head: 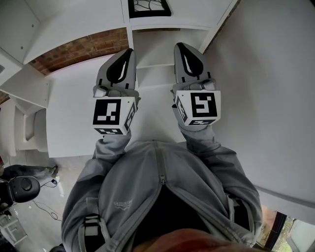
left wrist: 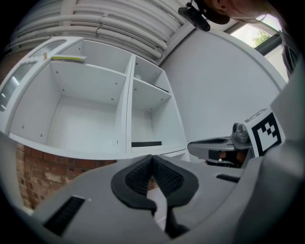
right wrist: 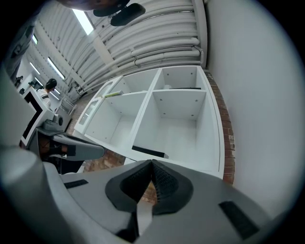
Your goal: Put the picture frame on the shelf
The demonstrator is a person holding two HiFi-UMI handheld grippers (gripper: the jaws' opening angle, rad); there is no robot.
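The picture frame [head: 149, 7], black-edged with a dark patterned picture, lies flat in a compartment of the white shelf [head: 162, 22] at the top of the head view. It shows as a thin dark slab [left wrist: 146, 143] in the left gripper view and again as a slab [right wrist: 149, 152] in the right gripper view. My left gripper [head: 129, 51] and right gripper [head: 179, 46] are held side by side in front of my chest, pointing at the shelf and well short of the frame. Both are shut with nothing between the pads [left wrist: 164, 175] [right wrist: 164, 180].
The shelf unit has several white compartments; a thin yellow-green object [left wrist: 69, 58] lies in an upper one. A brick wall strip [head: 78, 49] runs below the shelf, and a white wall [head: 266, 74] stands at the right. Dark gear [head: 19, 187] sits on the floor left. A person [right wrist: 47, 88] stands far off.
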